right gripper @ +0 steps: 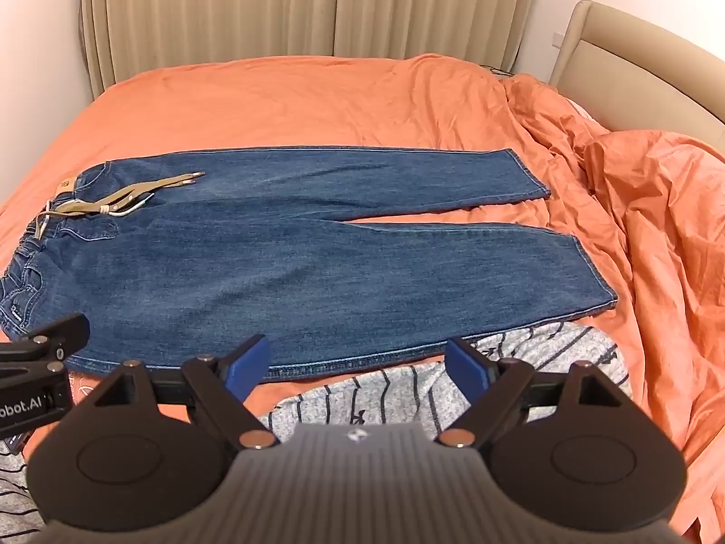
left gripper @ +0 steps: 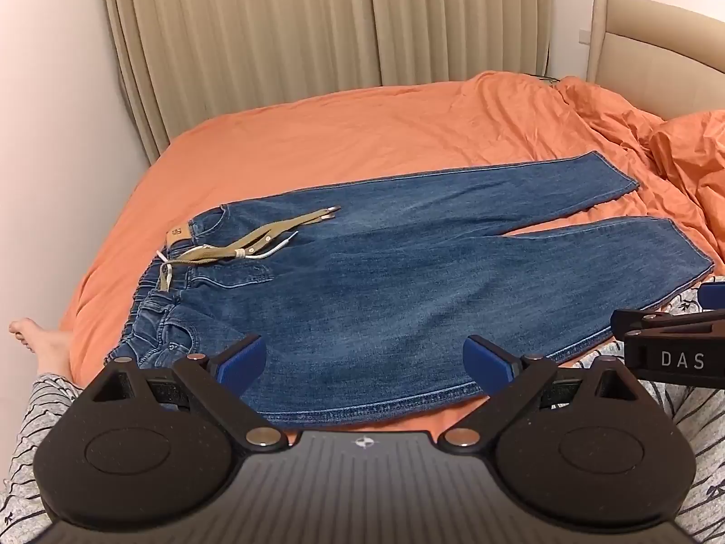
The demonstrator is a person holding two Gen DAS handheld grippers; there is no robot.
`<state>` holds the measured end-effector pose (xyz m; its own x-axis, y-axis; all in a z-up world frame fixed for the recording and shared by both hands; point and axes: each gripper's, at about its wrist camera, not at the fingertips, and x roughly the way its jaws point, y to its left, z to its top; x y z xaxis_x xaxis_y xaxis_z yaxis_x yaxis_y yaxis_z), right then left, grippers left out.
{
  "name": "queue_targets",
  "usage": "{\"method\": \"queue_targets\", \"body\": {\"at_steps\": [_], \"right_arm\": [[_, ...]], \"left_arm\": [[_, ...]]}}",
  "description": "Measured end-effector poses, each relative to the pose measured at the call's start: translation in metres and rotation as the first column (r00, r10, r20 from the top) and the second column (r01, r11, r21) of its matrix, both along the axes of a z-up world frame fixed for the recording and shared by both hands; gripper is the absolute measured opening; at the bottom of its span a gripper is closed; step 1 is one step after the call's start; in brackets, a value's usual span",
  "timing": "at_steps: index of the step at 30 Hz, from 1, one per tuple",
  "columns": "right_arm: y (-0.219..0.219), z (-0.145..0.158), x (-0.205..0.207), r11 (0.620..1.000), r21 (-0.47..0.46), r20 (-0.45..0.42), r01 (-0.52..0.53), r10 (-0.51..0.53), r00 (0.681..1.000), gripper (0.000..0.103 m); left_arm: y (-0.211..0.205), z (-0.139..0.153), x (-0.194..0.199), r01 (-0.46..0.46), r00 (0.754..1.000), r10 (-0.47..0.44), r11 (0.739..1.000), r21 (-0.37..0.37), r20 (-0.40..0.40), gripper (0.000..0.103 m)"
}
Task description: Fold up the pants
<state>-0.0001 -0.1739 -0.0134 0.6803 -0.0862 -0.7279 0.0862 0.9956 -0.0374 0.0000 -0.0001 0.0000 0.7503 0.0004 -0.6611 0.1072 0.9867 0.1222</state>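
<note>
The jeans (left gripper: 385, 281) lie flat on the bed (left gripper: 362, 136) just ahead of both grippers (left gripper: 364, 362) (right gripper: 360, 367), whose empty jaws gape wide, tilted downward.

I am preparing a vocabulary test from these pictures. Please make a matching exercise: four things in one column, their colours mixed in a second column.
Things:
1. jeans
2. bed sheet
3. curtain
4. claw pads

Colours:
a. beige
b. bright blue
c. faded denim blue
d. orange

Pairs: 1-c, 2-d, 3-a, 4-b
</note>
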Motion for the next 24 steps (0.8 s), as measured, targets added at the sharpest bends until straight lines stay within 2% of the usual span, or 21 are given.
{"method": "queue_targets", "body": {"at_steps": [12,21,22,24], "right_arm": [[0.0008,0.001,-0.0006,1.0,-0.003,-0.003,0.003,-0.003,1.0,0.081],[0.0015,0.0003,0.0008,1.0,0.003,-0.008,-0.003,0.003,1.0,0.081],[0.0017,0.0006,0.0012,1.0,0.003,-0.01,-0.004,0.004,1.0,0.081],[0.0017,0.0005,0.0013,1.0,0.003,-0.01,-0.005,0.005,1.0,0.081]], "left_arm": [[-0.002,-0.0013,-0.0021,0.013,1.0,-0.013,1.0,0.007,0.009,0.103],[-0.0011,0.0015,-0.0002,0.02,0.999,-0.02,1.0,-0.001,0.046,0.103],[-0.001,0.0002,0.0003,0.018,1.0,-0.018,1.0,0.005,0.0,0.103],[-0.0014,-0.0001,0.0009,0.018,1.0,-0.018,1.0,0.011,-0.022,0.103]]}}
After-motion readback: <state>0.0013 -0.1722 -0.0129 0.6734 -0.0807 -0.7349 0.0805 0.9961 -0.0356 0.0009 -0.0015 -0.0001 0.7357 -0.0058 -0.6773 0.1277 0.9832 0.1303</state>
